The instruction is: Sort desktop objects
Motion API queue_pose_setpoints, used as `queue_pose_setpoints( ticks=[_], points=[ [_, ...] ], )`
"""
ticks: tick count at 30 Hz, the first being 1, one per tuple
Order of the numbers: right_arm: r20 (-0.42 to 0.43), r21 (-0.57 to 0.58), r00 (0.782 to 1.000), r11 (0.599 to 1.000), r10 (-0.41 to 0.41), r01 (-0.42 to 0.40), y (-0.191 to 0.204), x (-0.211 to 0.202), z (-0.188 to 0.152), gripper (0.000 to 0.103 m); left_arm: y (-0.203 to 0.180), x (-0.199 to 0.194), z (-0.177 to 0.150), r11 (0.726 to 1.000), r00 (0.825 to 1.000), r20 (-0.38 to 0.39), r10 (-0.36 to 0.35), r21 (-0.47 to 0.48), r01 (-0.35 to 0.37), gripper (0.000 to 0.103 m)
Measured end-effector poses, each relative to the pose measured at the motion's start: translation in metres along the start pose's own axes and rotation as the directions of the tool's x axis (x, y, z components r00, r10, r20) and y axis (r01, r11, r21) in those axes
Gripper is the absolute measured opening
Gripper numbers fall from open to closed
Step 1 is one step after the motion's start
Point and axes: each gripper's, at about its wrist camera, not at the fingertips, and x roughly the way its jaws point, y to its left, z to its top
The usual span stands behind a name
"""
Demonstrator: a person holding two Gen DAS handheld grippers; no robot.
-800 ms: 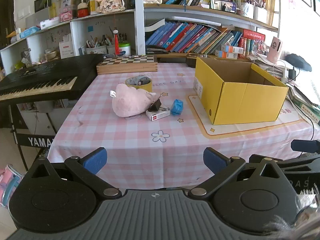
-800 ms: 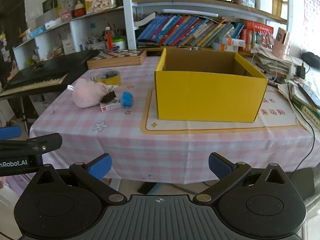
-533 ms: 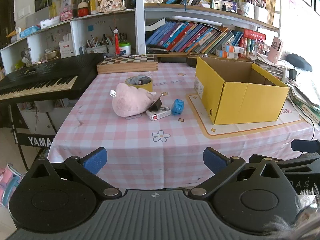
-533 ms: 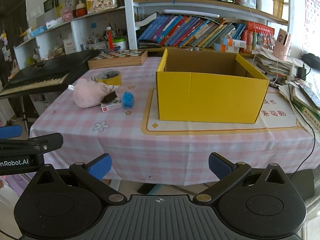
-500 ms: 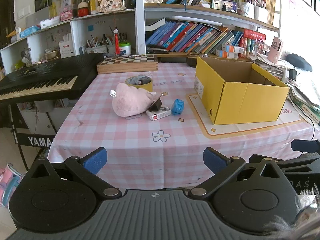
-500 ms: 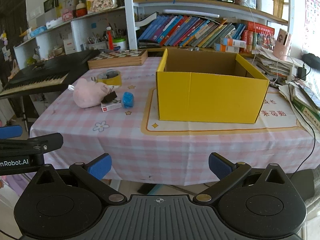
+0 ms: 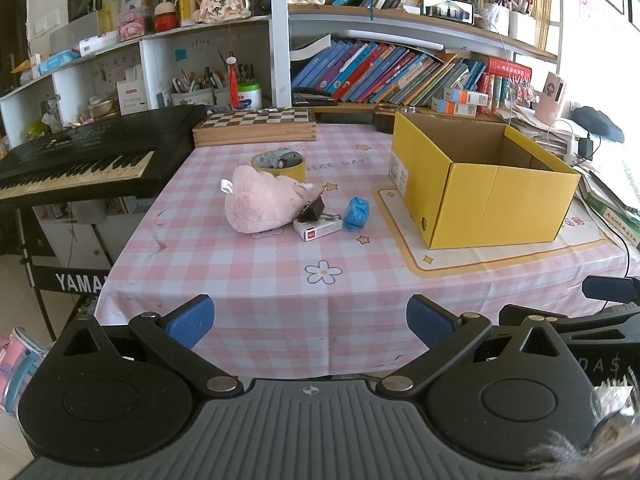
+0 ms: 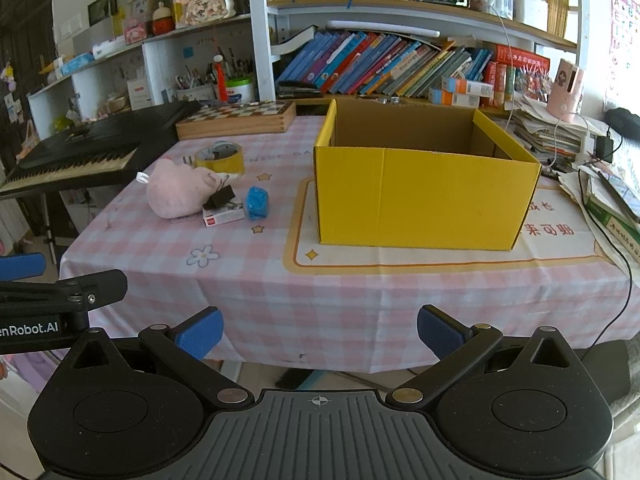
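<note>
Pink plush (image 7: pixel 262 200) lies well ahead of my left gripper (image 7: pixel 310 316), whose blue pads (image 7: pixel 191 319) stand wide with nothing between them. From the left wrist, the small things crowd together beyond my fingers: a black clip (image 7: pixel 313 209) leans on the plush and on a flat white carton (image 7: pixel 318 229), a crumpled blue wad (image 7: pixel 357 212) sits just right of it, and a yellow tape roll (image 7: pixel 279 165) stands behind. I judge the risk is here: closing on the soft plush could drag the clip and carton along, or the glossy carton could slide on the checked cloth (image 7: pixel 240 280).

From the right wrist, my right gripper (image 8: pixel 319 330) is also spread wide and empty, short of the table edge. A stiff yellow box (image 8: pixel 420 196), open-topped with brown inside, stands ahead and slightly right on a smooth mat (image 8: pixel 440 260). Its near wall is tall; a low carry could bump it and shove the light cardboard back.
</note>
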Motion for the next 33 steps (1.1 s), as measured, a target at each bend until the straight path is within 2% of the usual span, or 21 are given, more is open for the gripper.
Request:
queue_pose_setpoints(
  ticks=[23,26,30,33],
  points=[
    [0.030,-0.016,1.000,1.000,-0.005,0.006,0.009,0.001,0.005,0.103,0.001,0.004,0.000,1.000,1.000,0.002,-0.002,0.004,0.002,0.103],
    [0.036,-0.017,0.999,1.000,0.013,-0.012,0.011,0.001,0.006,0.103,0.001,0.004,-0.001,1.000,1.000,0.002,-0.002,0.004,0.002,0.103],
    [0.051,-0.016,0.996,0.997,0.078,-0.078,0.013,0.000,0.009,0.103,0.001,0.005,0.000,1.000,1.000,0.005,-0.006,0.000,0.006,0.103],
    [0.060,-0.044,0.994,0.996,0.086,-0.084,0.020,-0.002,0.011,0.103,0.006,0.005,0.002,1.000,1.000,0.013,-0.005,-0.013,0.005,0.103]
  ],
)
